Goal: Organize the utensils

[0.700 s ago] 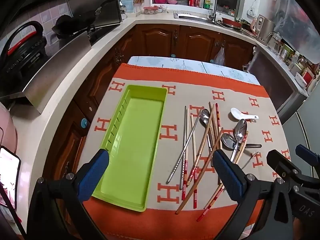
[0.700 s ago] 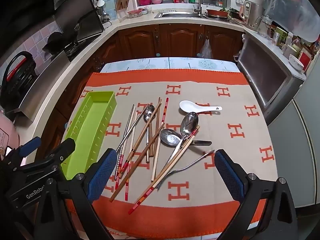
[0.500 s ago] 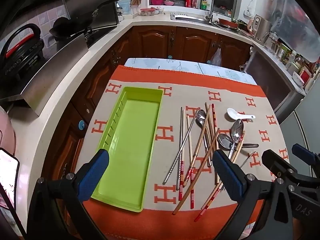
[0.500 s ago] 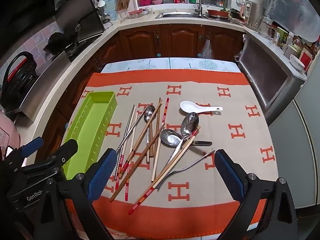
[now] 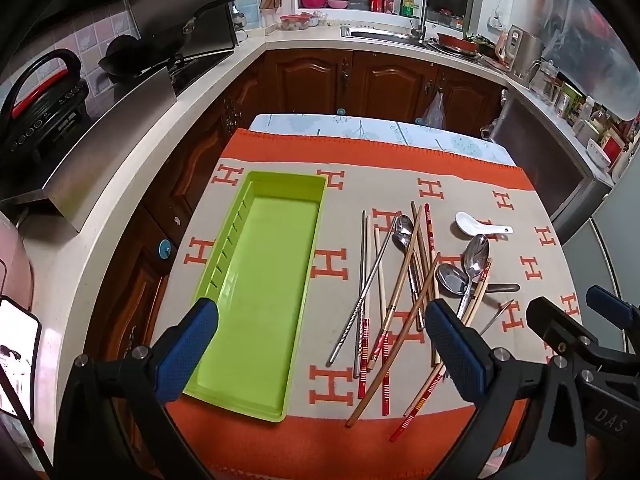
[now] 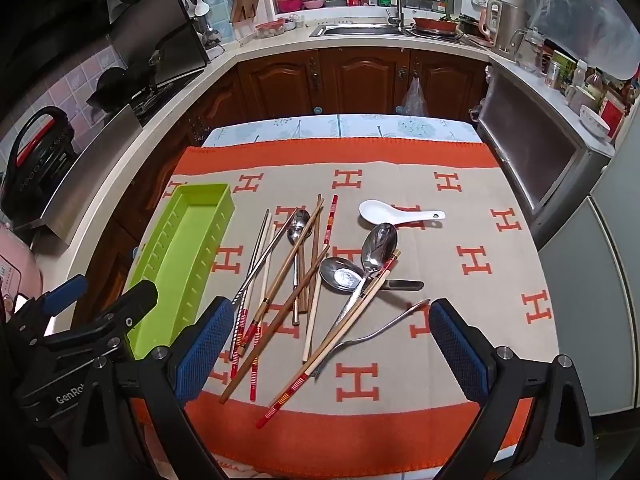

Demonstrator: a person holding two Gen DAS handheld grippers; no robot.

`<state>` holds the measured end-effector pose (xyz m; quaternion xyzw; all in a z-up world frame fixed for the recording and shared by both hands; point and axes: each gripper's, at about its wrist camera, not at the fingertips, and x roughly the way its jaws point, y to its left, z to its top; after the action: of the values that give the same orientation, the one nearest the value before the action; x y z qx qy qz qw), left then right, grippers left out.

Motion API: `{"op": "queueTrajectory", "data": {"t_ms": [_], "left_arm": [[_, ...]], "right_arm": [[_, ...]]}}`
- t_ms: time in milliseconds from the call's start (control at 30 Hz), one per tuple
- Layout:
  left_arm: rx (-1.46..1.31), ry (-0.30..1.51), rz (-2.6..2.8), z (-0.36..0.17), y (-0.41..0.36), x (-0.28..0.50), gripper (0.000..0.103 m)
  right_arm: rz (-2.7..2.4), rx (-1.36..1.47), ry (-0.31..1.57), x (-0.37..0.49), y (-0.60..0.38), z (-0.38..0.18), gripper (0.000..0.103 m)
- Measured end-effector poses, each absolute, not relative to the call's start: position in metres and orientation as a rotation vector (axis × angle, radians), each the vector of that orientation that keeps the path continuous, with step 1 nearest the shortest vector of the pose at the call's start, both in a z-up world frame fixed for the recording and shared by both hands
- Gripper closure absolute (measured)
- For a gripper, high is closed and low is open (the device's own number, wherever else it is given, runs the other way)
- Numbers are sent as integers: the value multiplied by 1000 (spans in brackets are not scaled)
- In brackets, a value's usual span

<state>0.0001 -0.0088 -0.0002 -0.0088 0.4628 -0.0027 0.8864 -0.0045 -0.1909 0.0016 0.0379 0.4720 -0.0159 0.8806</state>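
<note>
Nothing sorted yet, by the look of it. Green tray [image 5: 256,292], left-centre of left wrist view, completely empty: bare floor, ribbed slots along its left wall, no dividers visible otherwise. Same tray [image 6: 180,264] at centre-left in right wrist view, also bare.

All utensils loose on orange-and-beige cloth [image 6: 500,264], right of tray and apart from it: tangle of chopsticks [image 6: 280,284] (wood, metal, red-banded) crossing each other w/ small metal spoon [image 6: 298,226] among them; two larger metal spoons [image 6: 360,264] overlapping at centre; fork [image 6: 372,334] lower centre, tines partly under a chopstick; white ceramic spoon [image 6: 394,214] alone, upper centre-right.

Left gripper [image 5: 320,352] spread wide, nothing between pads, low in frame over tray's near end. Right gripper [image 6: 332,352] likewise wide apart and empty, low in frame over near ends of chopsticks and fork.

Left to do: everything, likely whole pile into tray.
</note>
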Motion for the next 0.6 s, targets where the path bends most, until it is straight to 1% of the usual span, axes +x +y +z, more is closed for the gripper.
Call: {"op": "queueTrajectory", "data": {"t_ms": [600], "left_arm": [[7,953,11,-4,-7,-4,1]], "right_arm": [[-26,80,987,-4,-191,-4,4]]}}
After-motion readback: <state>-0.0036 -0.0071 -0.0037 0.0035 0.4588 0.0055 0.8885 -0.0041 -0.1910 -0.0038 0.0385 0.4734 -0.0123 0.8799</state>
